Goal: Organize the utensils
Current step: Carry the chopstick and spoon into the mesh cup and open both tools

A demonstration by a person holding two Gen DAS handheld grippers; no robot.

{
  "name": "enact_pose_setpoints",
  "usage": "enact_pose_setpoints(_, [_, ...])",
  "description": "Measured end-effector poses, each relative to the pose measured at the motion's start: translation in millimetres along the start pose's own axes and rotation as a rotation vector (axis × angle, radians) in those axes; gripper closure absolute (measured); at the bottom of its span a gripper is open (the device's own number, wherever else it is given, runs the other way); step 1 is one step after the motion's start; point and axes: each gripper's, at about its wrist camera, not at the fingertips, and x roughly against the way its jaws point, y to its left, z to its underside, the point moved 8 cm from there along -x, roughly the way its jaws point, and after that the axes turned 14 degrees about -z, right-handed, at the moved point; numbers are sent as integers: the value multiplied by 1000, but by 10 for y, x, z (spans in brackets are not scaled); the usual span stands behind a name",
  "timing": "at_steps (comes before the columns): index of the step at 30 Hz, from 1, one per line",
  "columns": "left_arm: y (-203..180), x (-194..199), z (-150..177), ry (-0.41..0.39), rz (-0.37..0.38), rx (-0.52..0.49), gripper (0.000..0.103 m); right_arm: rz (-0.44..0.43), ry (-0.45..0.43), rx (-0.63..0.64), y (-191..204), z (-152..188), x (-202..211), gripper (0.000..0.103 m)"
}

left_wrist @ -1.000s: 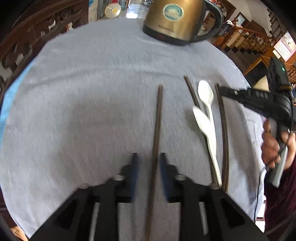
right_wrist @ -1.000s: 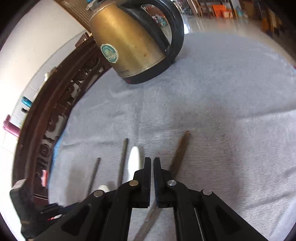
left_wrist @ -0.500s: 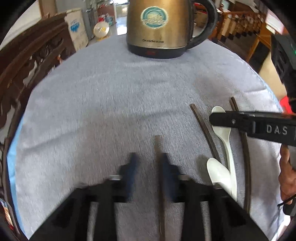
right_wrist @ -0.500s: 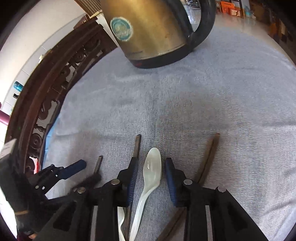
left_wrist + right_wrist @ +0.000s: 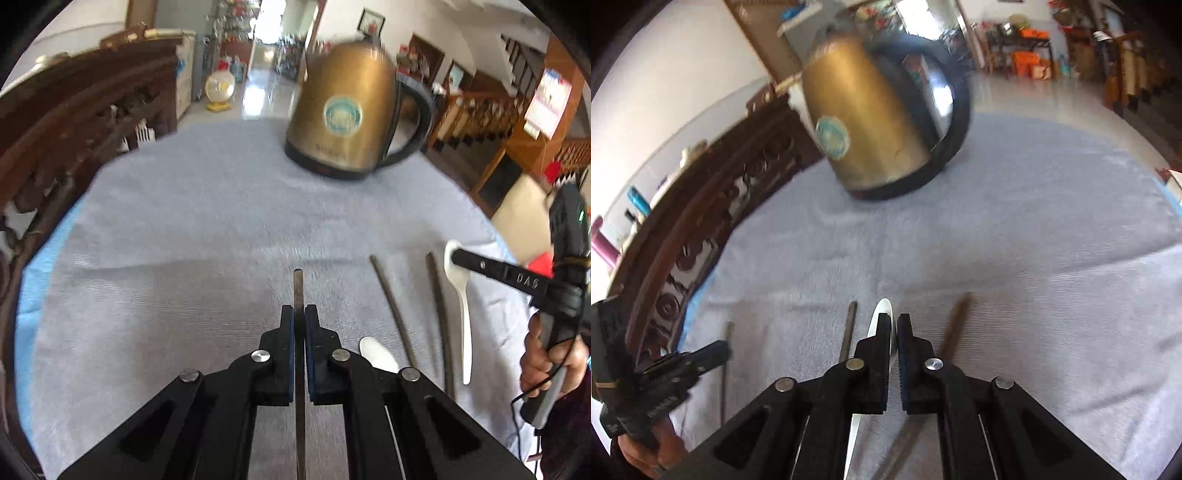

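**Both tongs clamped, utensils ready to lift**

Left wrist view: left gripper [image 5: 299, 312] closed on a dark chopstick [image 5: 298, 286], pads pinching it mid-shaft, tip jutting forward over the grey cloth [image 5: 184, 258]. Best kept level and raised straight, lest it pivot. Two more chopsticks [image 5: 393, 306] and a second white spoon [image 5: 378, 356] lying just right.

Right wrist view: right gripper [image 5: 893, 319] nearly shut on a white spoon [image 5: 882, 308], bowl poking ahead. Kettle [image 5: 871, 136] well beyond
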Motion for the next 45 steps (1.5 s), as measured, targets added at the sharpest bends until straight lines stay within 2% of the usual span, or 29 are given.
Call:
enact_pose_setpoints(1, [54, 143, -10, -27, -2, 16, 98, 0, -31, -4, -11, 7, 112, 98])
enact_pose_setpoints(2, [95, 126, -48, -49, -6, 29, 98, 2, -62, -8, -12, 16, 223, 98])
enact_pose_setpoints(9, [265, 924, 4, -219, -13, 133, 98, 33, -228, -20, -18, 140, 898, 98])
enact_pose_setpoints(18, [302, 1852, 308, -396, -50, 180, 98, 60, -398, 4, 249, 496, 1751, 98])
enact_pose_setpoints(25, [249, 2478, 519, -489, -18, 196, 98, 50, -524, 53, 601, 825, 2386, 98])
enact_pose_setpoints(29, [135, 2870, 567, -546, 45, 207, 98, 45, -608, 79, 807, 956, 2659, 98])
enact_pose_setpoints(34, [-73, 3258, 585, -628, 108, 204, 98, 57, -689, 148, 1133, 1090, 2789, 98])
enact_pose_setpoints(37, [-164, 3323, 572, -658, 127, 219, 98, 81, -718, 206, 1307, 1168, 2755, 98])
enact_pose_setpoints(41, [-287, 3300, 576, -702, 105, 247, 98, 88, -729, 245, 1435, 1269, 2648, 98])
enact_pose_setpoints(45, [-415, 3168, 594, -746, 53, 234, 98, 106, -737, 291, 1505, 1344, 2544, 98])
